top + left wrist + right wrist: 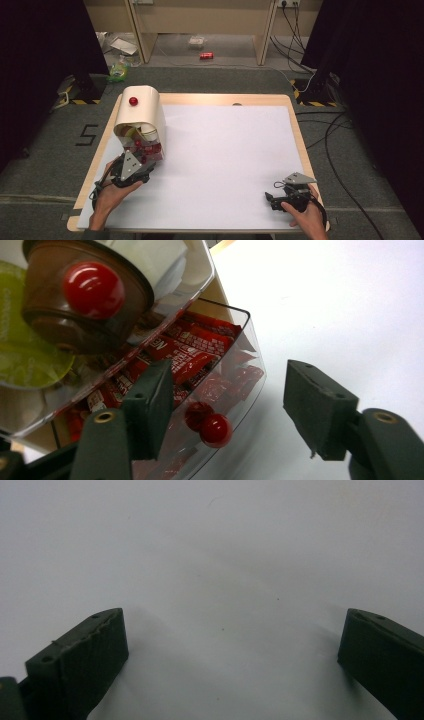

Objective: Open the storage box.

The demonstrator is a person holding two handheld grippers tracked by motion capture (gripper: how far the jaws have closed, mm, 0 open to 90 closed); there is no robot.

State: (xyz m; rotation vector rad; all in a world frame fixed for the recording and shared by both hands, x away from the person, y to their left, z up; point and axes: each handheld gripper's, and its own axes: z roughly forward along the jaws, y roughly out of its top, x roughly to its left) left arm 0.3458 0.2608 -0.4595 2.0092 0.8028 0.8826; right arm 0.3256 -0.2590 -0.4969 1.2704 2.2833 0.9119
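White table cover [230, 150] spans the tabletop; cream drawer cabinet [140, 117] sits at its far left. My left gripper [227, 402] is at the cabinet's near face, jaws parted around the lower clear drawer's [240, 347] red knob [216, 430], pads not yet touching. My right gripper [230, 655] rests near right, jaws spread over bare cover. Risk: the small round knob could slip from the pads, or the light cabinet drag. Sachet print is blurred; drawer cut off below.

Dim, soft-focus frames, dark edges
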